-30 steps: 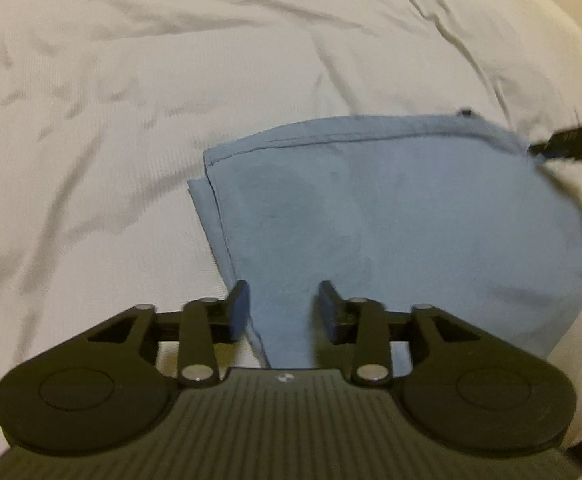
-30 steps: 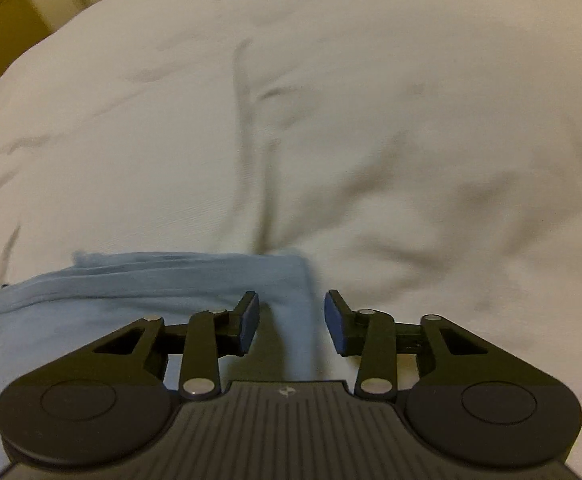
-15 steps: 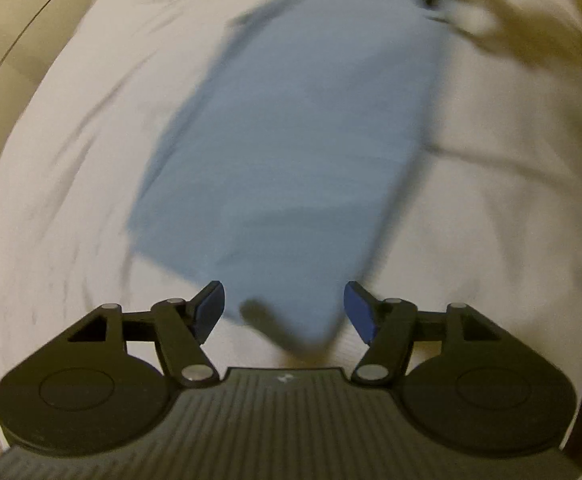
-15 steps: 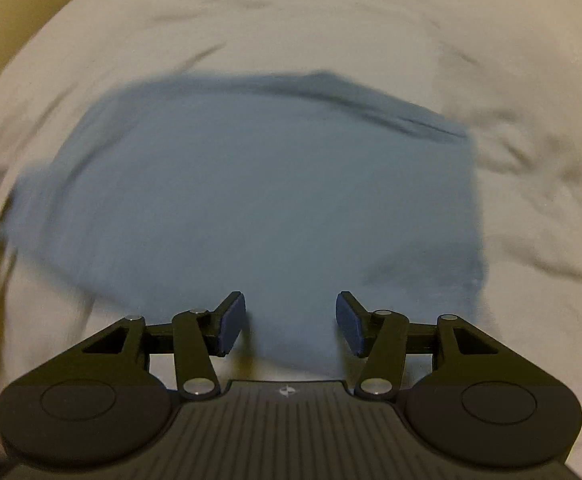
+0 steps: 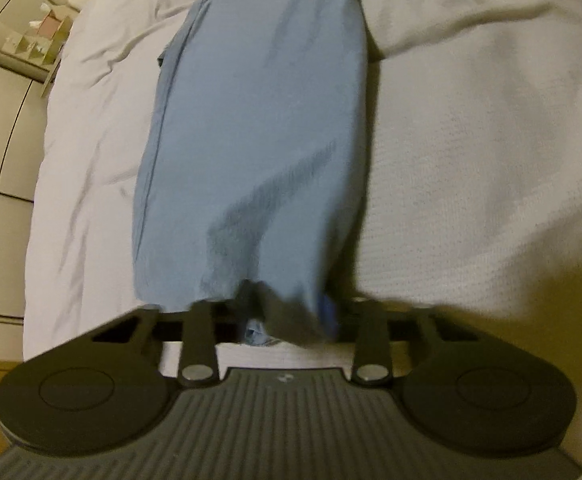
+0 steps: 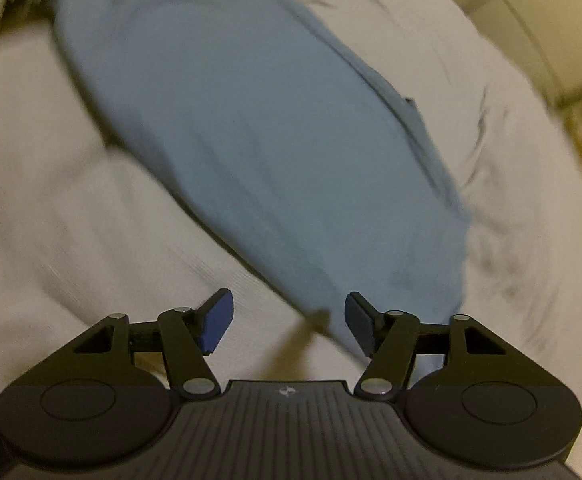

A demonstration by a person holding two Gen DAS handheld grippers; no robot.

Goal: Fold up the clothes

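- On my left side, the left gripper (image 5: 287, 320) has the near edge of the blue garment (image 5: 251, 140) bunched between its fingers; a second ago it sat parted over a flat cloth. The fingertips are buried in fabric, so I judge it clenched on that edge.
- Across the middle, the garment now hangs lengthwise, lifted off the white bedding (image 5: 471, 140) rather than lying as a folded rectangle.
- On my right, the right gripper (image 6: 289, 322) is released, jaws wide, with a garment corner just ahead between them.
- That corner looks like my next grab, I reckon; motion blur hides details.
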